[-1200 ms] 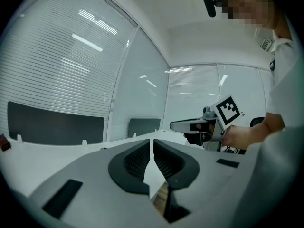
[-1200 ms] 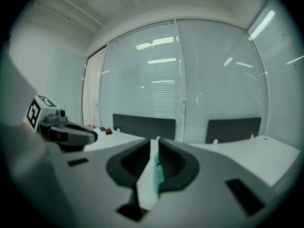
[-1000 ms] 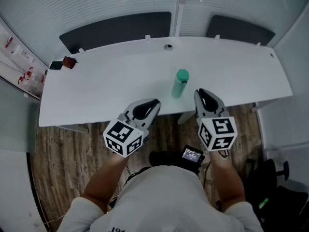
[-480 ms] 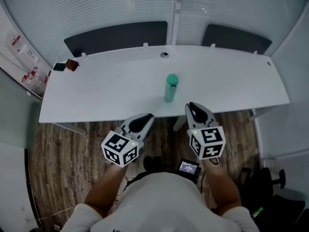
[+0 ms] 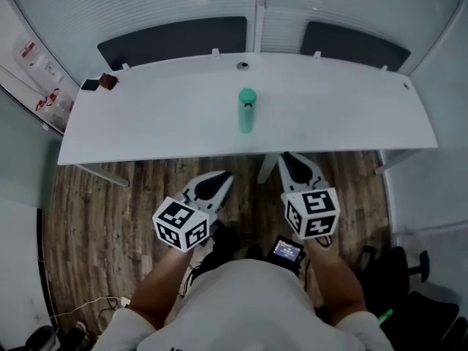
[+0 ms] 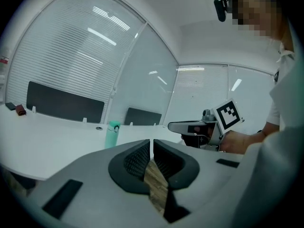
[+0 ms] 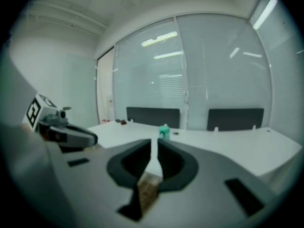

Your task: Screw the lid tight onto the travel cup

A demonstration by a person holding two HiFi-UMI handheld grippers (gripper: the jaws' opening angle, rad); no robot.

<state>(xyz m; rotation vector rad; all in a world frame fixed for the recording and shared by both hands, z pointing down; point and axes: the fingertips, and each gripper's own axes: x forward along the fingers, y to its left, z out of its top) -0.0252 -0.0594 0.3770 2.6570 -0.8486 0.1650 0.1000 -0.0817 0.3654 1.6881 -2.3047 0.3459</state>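
Desk (image 5: 146,130) holds the travel cup (image 5: 246,112); gripper views alone show closed jaws.

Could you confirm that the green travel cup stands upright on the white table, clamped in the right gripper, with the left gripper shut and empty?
Not quite: the right gripper view shows the right gripper shut on nothing, with the travel cup standing free beyond it. The cup is upright on the white table, and the left gripper is shut and empty.

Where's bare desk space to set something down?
Two wide bare patches: left of the cup up to the small items at the far-left corner, and right of it out to the desk end. Nowhere crowded; only a cable hole behind the cup.
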